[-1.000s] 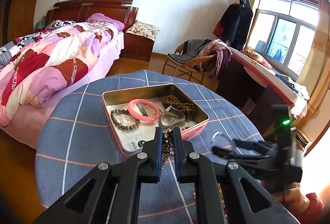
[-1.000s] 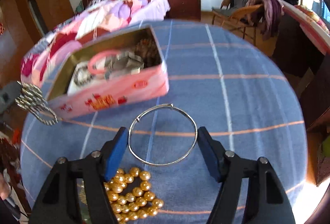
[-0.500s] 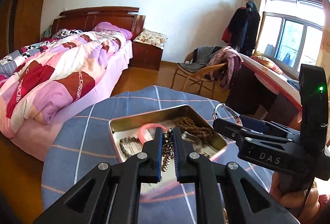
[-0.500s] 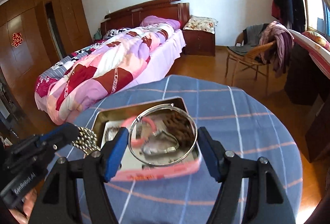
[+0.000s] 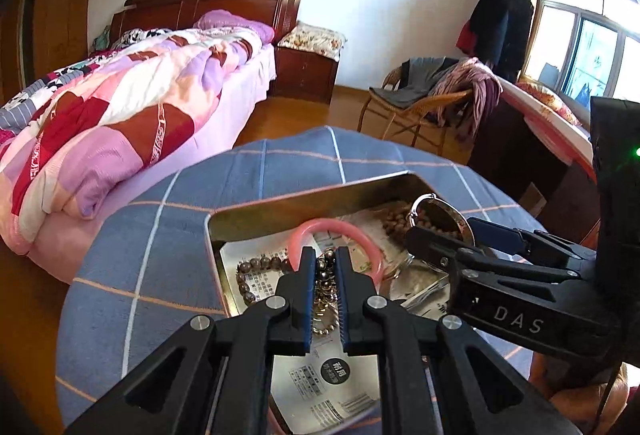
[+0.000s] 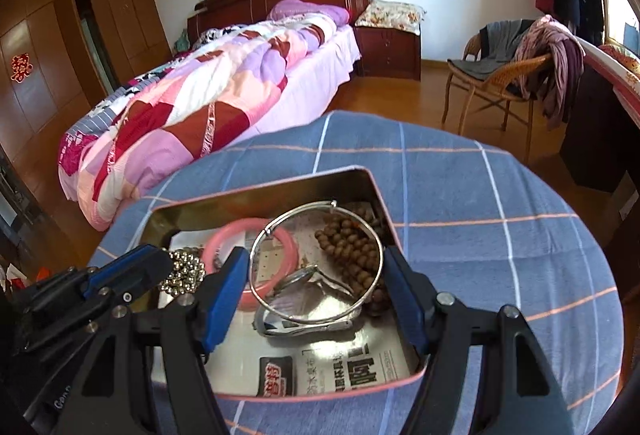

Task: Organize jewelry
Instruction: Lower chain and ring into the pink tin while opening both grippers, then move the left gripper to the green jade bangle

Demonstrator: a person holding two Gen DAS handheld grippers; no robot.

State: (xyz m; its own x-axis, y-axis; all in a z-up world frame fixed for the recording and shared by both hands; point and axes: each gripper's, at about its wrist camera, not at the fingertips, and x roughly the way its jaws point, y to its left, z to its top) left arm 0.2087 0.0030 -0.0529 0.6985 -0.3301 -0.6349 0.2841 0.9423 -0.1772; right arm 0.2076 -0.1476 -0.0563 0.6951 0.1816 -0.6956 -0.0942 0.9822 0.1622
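Above the open tin (image 6: 374,191) on the desk (image 6: 480,219): silver bangle (image 6: 316,263), held flat across the right gripper (image 6: 316,289), directly over the tin's contents. Metallic bead strand (image 5: 322,287), pinched in the narrow left gripper (image 5: 322,299), hanging over the tin's left part.

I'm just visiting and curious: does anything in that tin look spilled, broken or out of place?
Nothing stands out. The tin sits flat on the checked tablecloth, with a pink bangle and brown beads loose inside. The right gripper holds a silver bangle over it; the left gripper holds a metallic bead strand.
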